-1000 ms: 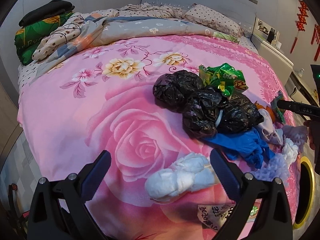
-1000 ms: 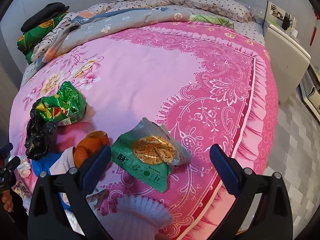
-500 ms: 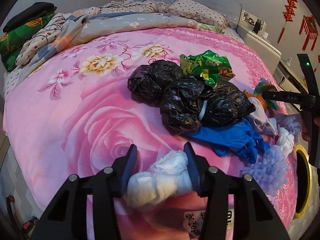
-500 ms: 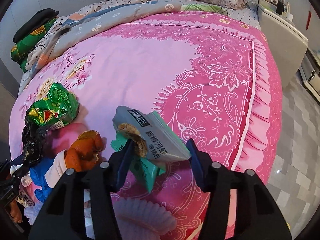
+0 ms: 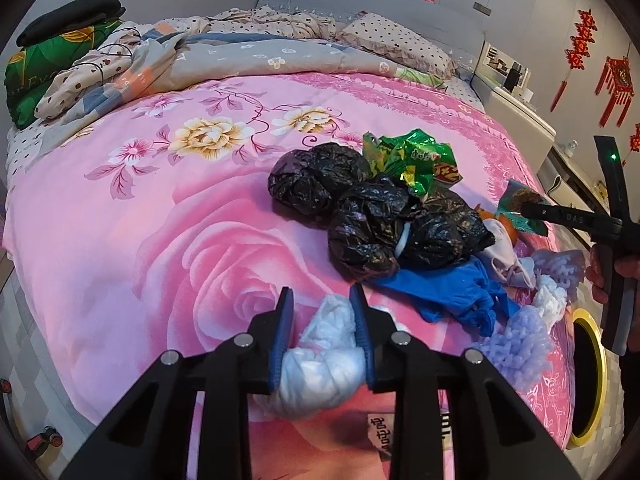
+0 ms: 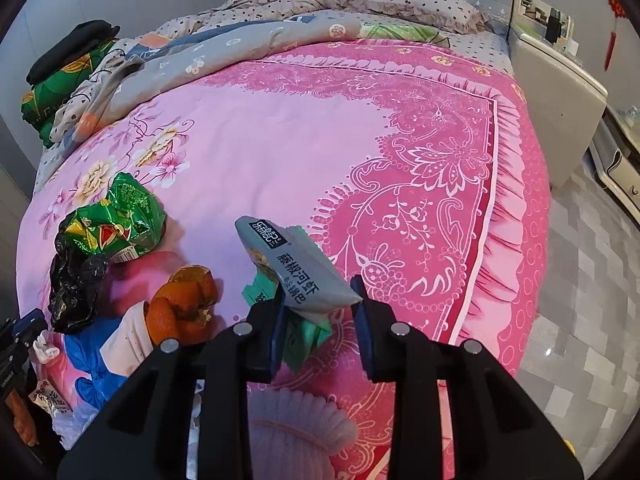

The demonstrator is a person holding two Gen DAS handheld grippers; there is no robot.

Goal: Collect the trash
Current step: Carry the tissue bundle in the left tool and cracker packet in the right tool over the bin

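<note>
Black fingers (image 5: 362, 320), blue pads, silver screws

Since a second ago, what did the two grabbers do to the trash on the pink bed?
The left gripper has just been closing and now squeezes the crumpled white tissue wad. The right gripper has just been closing too, pinching the grey-green snack packet, whose far end tipped up. The black plastic bags, blue glove and orange peel stayed put.
</note>
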